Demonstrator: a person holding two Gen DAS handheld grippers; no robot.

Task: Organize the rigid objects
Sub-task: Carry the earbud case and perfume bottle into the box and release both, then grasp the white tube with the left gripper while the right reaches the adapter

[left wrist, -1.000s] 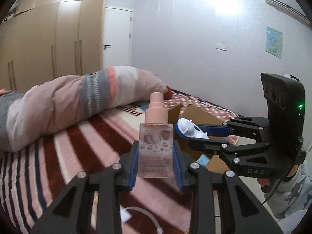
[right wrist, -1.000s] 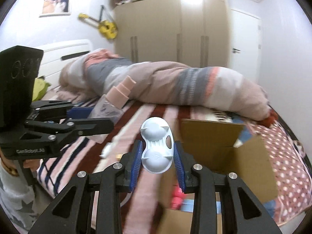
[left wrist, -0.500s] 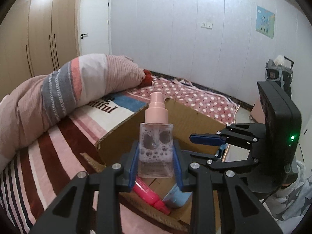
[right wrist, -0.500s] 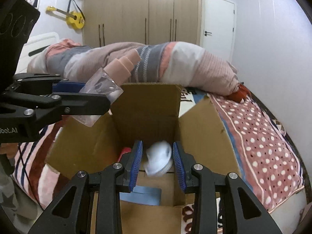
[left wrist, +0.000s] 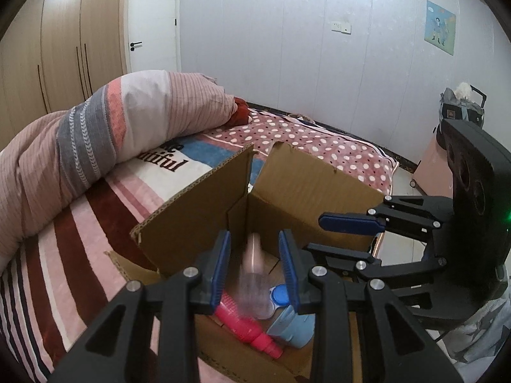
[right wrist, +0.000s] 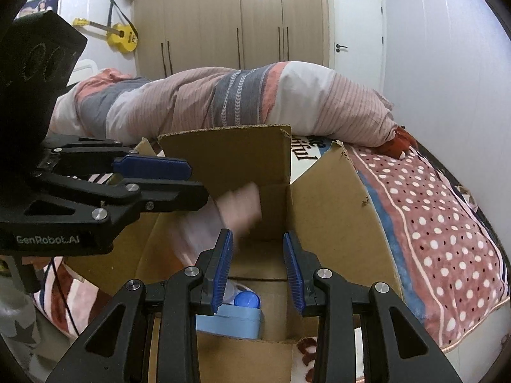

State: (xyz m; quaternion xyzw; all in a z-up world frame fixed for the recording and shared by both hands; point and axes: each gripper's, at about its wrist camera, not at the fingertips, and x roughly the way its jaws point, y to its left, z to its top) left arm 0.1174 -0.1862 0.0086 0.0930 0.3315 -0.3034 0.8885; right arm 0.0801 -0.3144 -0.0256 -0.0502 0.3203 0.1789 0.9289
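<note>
Bedroom with a striped and dotted blanket (left wrist: pixel 80 233) on the bed, where an open cardboard box (left wrist: pixel 306 185) sits. Left gripper (left wrist: pixel 255 271) hangs over the box with its jaws apart; a blurred clear bottle with a pink cap (left wrist: pixel 254 274) is between them, untouched, in mid-air over the box. Right gripper (right wrist: pixel 258 271) is also spread and holds nothing. Inside lie a pink bottle (left wrist: pixel 246 325) and a blue case (right wrist: pixel 230 319)

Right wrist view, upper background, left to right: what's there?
Framed photo → yellow ukulele on the wall → wooden wardrobe → white door. The striped duvet spans below them all, so it is left out of the order.
</note>
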